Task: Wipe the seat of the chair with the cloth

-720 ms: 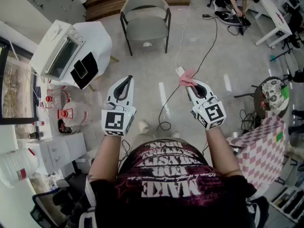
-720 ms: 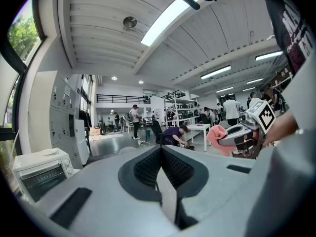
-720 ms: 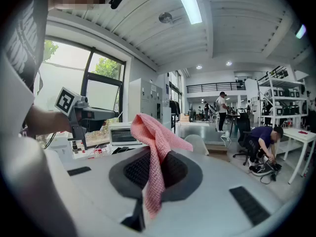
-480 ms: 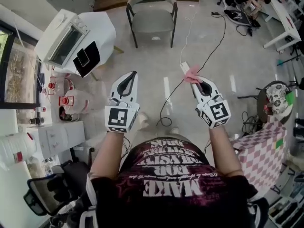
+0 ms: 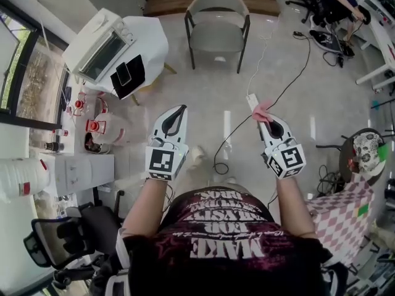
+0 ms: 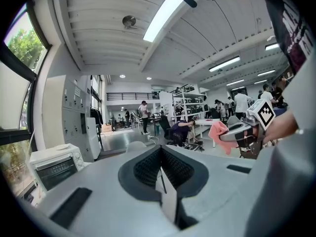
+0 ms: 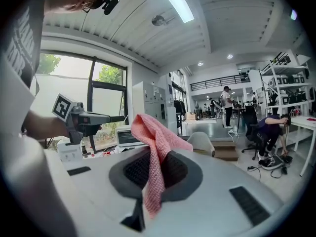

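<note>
Pink, seemingly knitted cloth (image 7: 155, 142) in right hand-held gripper (image 5: 265, 122), chair (image 5: 217, 32) well apart

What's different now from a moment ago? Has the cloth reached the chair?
The view slid: the chair and oven sit further right in the head view, so the person probably stepped or turned. Nothing was grabbed or dropped. The right gripper still pinches the pink cloth, the left gripper stays shut and empty, and the chair remains untouched.

I stand in an open lab-workshop: metal shelving racks (image 7: 292, 94) at my right gripper view's right edge, white desks (image 5: 384, 42) upper right of the head view, cables (image 5: 217, 164) trailing across the floor (image 5: 203, 97).
</note>
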A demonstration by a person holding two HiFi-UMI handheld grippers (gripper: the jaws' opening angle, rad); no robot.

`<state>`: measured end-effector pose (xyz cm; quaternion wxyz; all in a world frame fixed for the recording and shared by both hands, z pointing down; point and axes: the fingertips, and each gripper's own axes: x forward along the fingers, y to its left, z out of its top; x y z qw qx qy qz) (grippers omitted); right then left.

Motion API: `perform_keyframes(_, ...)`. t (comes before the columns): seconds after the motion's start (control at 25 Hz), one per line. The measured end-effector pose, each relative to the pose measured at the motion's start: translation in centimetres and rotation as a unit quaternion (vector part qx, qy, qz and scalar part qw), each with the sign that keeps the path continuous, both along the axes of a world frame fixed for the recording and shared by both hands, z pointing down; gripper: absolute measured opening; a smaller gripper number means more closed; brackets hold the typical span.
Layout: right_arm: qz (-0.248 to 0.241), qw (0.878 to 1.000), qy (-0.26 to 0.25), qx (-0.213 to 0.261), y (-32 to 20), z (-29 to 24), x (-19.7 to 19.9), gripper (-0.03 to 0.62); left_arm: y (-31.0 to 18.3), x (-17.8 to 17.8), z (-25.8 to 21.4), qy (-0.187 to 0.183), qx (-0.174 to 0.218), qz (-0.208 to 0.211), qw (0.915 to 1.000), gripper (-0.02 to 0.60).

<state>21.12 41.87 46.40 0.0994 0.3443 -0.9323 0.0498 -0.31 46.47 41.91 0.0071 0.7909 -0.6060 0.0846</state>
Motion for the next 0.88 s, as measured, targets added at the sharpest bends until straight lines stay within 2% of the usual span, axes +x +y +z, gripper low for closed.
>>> perform_keyframes(0.52,0.03,0.999,-0.002,0.022,-6.5,-2.4,-9.0,0.031,-9.1,-7.1,-2.3,0.012,0.041,0.055,0.9976,0.003)
perform_keyframes(0.88,0.043,0.998,0.003,0.036,-9.1,-3.3,-12.0,0.031,-12.9,-10.3,-1.4,0.016,0.034,0.075,0.9965,0.003)
